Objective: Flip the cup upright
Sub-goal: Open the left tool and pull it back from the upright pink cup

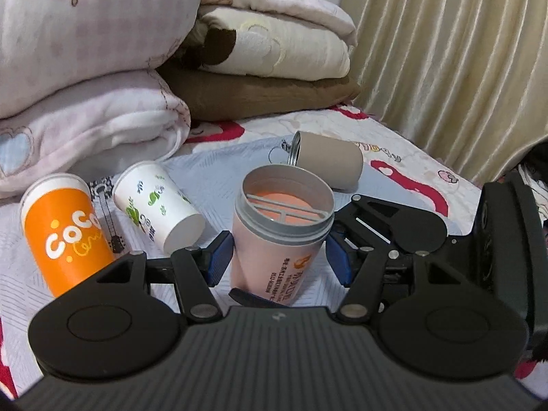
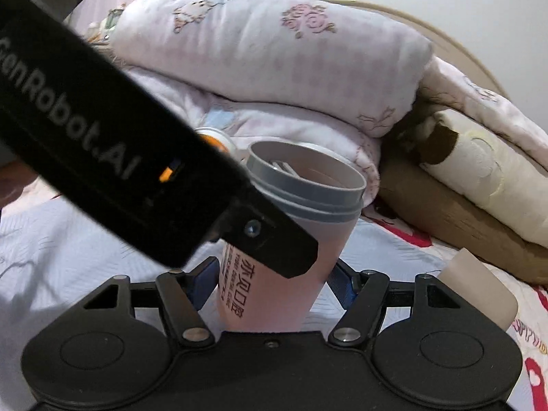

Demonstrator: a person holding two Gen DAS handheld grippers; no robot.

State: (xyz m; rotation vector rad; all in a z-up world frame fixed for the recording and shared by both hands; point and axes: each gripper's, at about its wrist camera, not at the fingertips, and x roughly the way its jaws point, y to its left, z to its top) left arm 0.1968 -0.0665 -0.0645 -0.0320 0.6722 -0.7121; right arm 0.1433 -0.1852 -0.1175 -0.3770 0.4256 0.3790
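Observation:
A pink cup (image 1: 274,239) with a grey rim stands mouth-up on the bed, tilted slightly; it also shows in the right wrist view (image 2: 270,294). My left gripper (image 1: 279,257) has its blue pads on either side of the cup, with small gaps showing. My right gripper (image 2: 274,284) also straddles the cup, its pads close to the cup's sides. The left gripper's black body (image 2: 102,157) crosses the right wrist view and hides part of the cup.
An orange cup (image 1: 65,233) stands at the left. A white patterned cup (image 1: 157,205) lies on its side beside it. A beige cup (image 1: 328,159) lies on its side behind. Folded quilts (image 1: 85,85) and a curtain (image 1: 462,51) stand behind.

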